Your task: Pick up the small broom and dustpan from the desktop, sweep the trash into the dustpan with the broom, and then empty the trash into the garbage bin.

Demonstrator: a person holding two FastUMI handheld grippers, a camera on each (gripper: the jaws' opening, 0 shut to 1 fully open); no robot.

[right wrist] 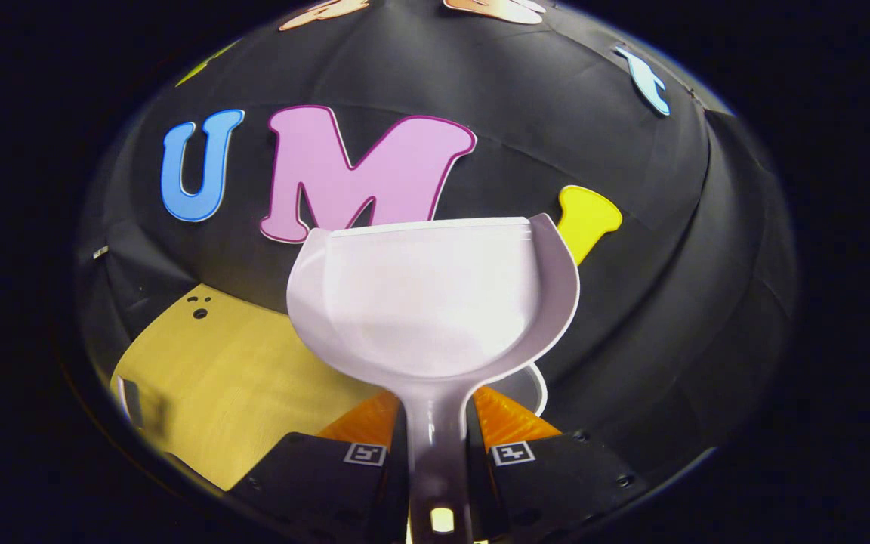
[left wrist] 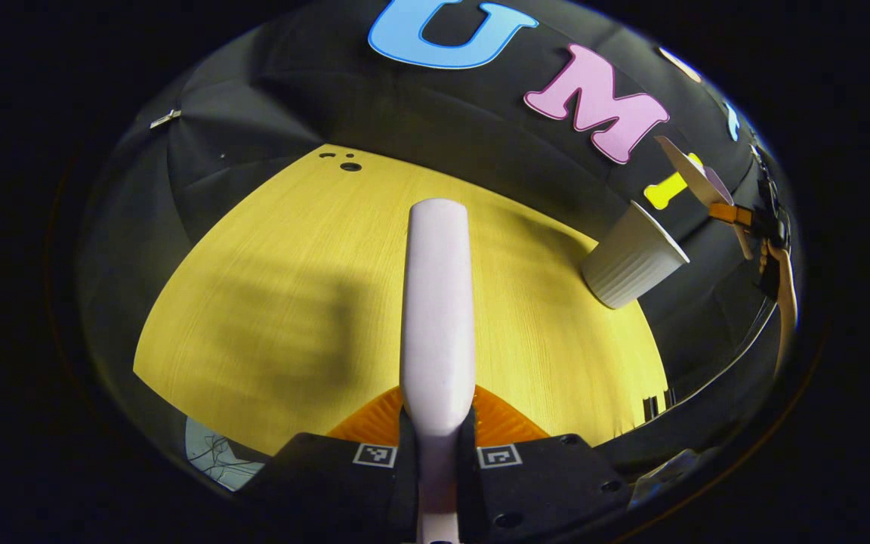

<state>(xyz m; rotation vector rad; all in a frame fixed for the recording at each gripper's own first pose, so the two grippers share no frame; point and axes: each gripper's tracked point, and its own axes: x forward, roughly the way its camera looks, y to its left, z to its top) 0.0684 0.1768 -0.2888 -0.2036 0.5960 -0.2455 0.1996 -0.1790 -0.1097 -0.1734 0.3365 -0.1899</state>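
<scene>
Nearest the lens in the left gripper view, the left claw [left wrist: 436,442] is closed to a narrow gap on the white handle of the small broom [left wrist: 437,302], both fingers pressing its sides; the handle runs straight away from the claw over the yellow wooden surface [left wrist: 269,302], and the bristle end cannot be seen from here. Left of the handle a broad shadow lies across the surface, and at the surface's far left edge sit a few small dark holes [left wrist: 346,162]. To the right of the handle, at the far right rim of the surface, stands the white ribbed garbage bin [left wrist: 631,257], a cup-like tub that looks tilted in this lens. Farther right again, the dustpan [left wrist: 695,177] shows edge-on and raised above the bin, with part of the other claw and the hand holding it just beside it, too small to make out in detail. In the right gripper view, the right claw [right wrist: 439,446] is likewise drawn in narrow, gripping the stem of the dustpan [right wrist: 435,302] between both fingers. The white pan opens upward and away from the claw, its inside looks bare, and its front lip sits level against the black cloth wall. The yellow surface [right wrist: 231,370] lies below and to the left of the pan, and a curved white rim [right wrist: 537,389] peeks out under the pan's right side, just beside the claw.
</scene>
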